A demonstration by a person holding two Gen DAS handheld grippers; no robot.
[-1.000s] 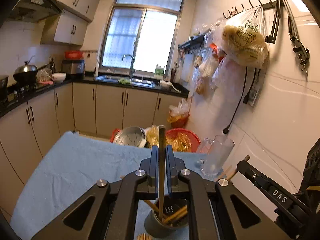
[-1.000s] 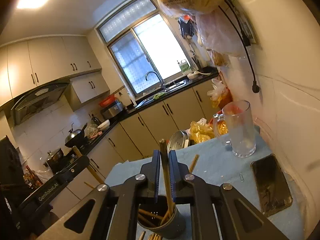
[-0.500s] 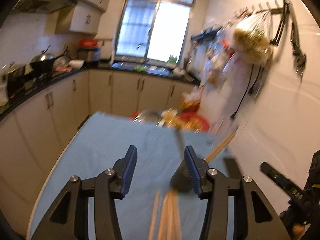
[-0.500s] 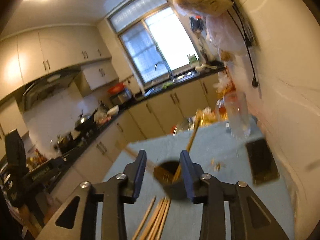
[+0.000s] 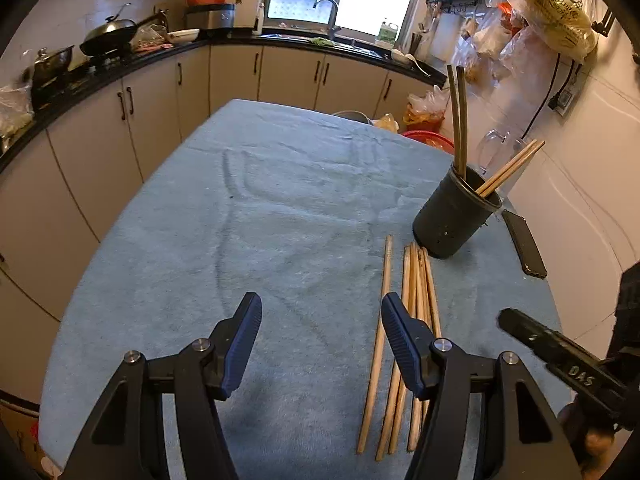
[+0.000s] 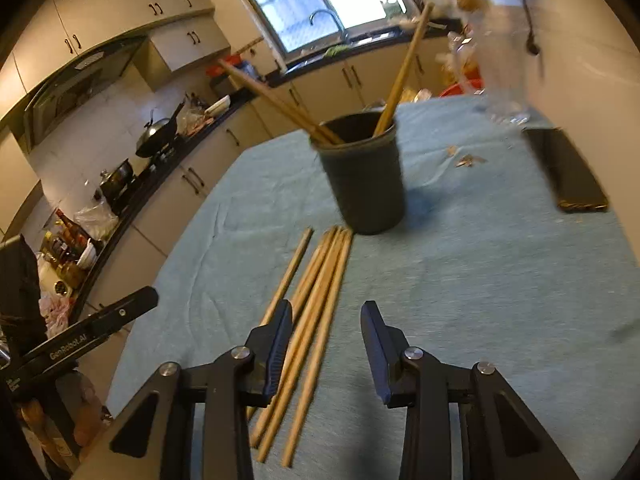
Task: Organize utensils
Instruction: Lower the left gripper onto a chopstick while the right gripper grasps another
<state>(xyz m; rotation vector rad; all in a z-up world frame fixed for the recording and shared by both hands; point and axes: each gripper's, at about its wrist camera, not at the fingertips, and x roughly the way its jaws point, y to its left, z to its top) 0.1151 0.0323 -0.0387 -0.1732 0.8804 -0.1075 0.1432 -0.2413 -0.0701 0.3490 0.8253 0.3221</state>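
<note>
A dark round holder (image 5: 452,216) stands on the blue cloth at the right, with two dark chopsticks (image 5: 460,120) and two wooden ones (image 5: 512,168) leaning in it. Several wooden chopsticks (image 5: 418,280) lie side by side on the cloth just before it. My left gripper (image 5: 320,308) hangs over bare cloth to their left, jaws opening, nothing between them. In the right wrist view the holder (image 6: 366,184) is ahead and the loose chopsticks (image 6: 320,280) run under my right gripper (image 6: 327,312). Its jaws are closing above them without touching.
A black phone (image 5: 524,244) lies right of the holder, near the wall. A clear glass jug (image 5: 496,148) stands behind the holder. The blue-clothed table (image 5: 260,200) stretches left and away. Kitchen cabinets and a counter run along the left and far sides.
Both grippers were shut on a chopstick over the holder; they let go, opened and drew back and down. The holder now stands ahead, and the loose chopsticks have come into view.
</note>
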